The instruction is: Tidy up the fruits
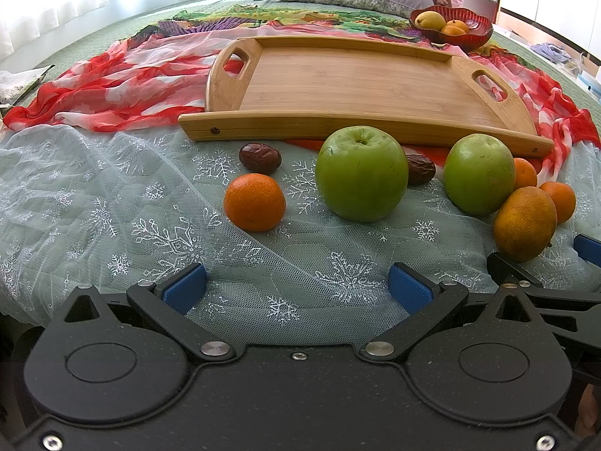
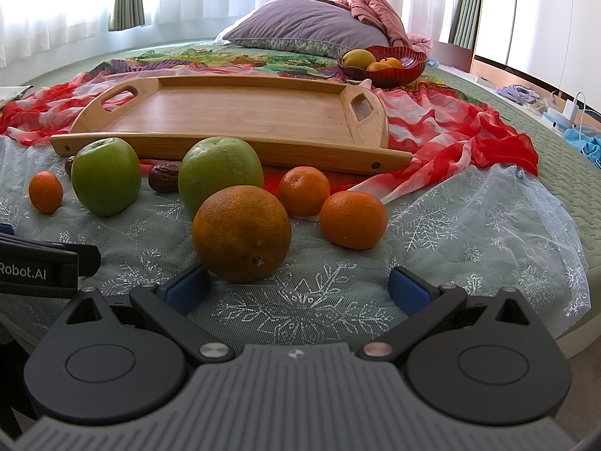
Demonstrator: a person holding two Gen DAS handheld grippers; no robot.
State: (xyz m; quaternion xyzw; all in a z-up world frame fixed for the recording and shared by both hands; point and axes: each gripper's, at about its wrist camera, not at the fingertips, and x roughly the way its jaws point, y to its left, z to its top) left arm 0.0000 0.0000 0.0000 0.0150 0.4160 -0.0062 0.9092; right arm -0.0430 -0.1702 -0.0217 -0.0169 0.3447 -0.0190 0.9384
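Altogether two apples (image 1: 361, 173), two dates (image 1: 260, 158)

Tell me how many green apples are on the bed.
2. One green apple sits left, the other apple right of it, behind the big orange, both before the tray. None seems hidden.

— Ahead of the fingers (image 1: 186, 285): sheer netting (image 1: 94, 203) with glittery snowflakes?
— Yes. Beyond it, a smooth matt wooden tray (image 1: 349, 82); the apples (image 1: 361, 173) glossy, the orange (image 2: 242, 233) pitted.
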